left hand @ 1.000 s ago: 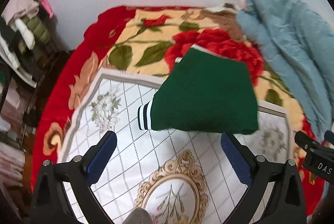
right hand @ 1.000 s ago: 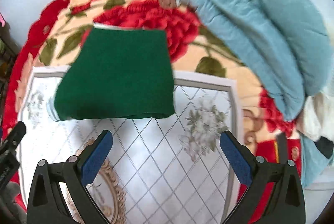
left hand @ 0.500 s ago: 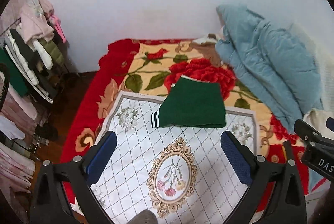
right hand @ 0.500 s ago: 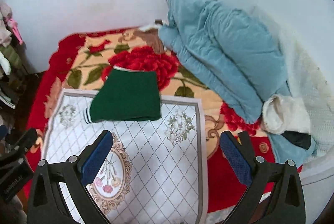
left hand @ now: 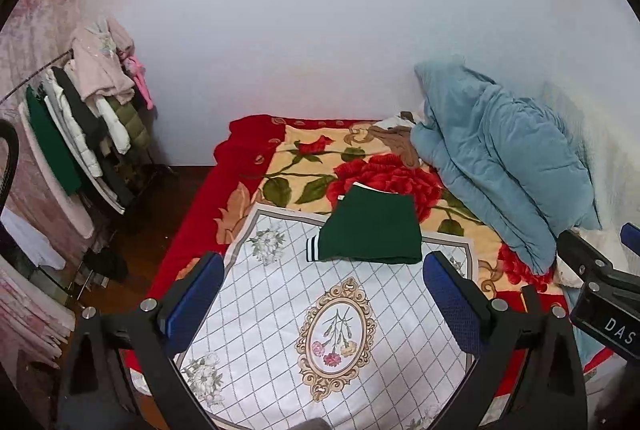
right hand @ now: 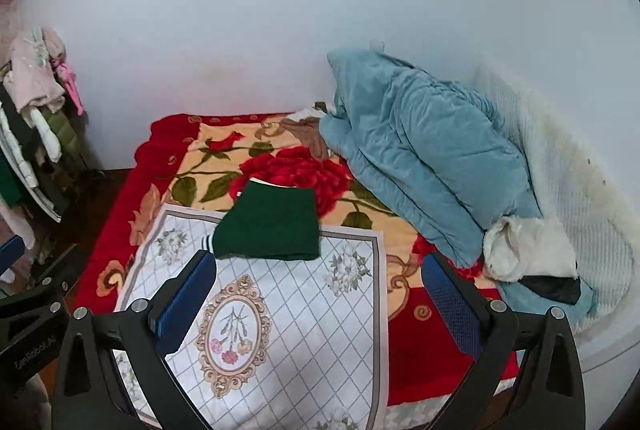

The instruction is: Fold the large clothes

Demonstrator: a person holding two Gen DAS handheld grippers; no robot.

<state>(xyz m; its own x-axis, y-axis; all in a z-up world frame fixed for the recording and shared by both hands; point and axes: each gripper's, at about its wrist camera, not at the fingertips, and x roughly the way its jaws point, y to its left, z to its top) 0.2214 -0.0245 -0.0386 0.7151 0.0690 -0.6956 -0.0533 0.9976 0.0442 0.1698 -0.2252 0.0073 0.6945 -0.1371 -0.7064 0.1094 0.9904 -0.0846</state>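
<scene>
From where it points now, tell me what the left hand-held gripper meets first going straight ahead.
Probably the folded green garment on the bed; the left hand-held gripper is open and empty, with only white patterned cloth below. Depth is unclear.

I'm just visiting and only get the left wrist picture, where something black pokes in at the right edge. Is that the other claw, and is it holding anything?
Observer: Yes, it is. The right wrist view shows the right claw open with nothing between its fingers; the green top lies on the bed beyond its tips.
Visitor: What does it hide from me on the bed?
Observer: A white bundle lies against the near end of the blue duvet.
Visitor: Anything else there?
Observer: A black item lies at the bundle's near edge; I cannot tell what it is.
</scene>
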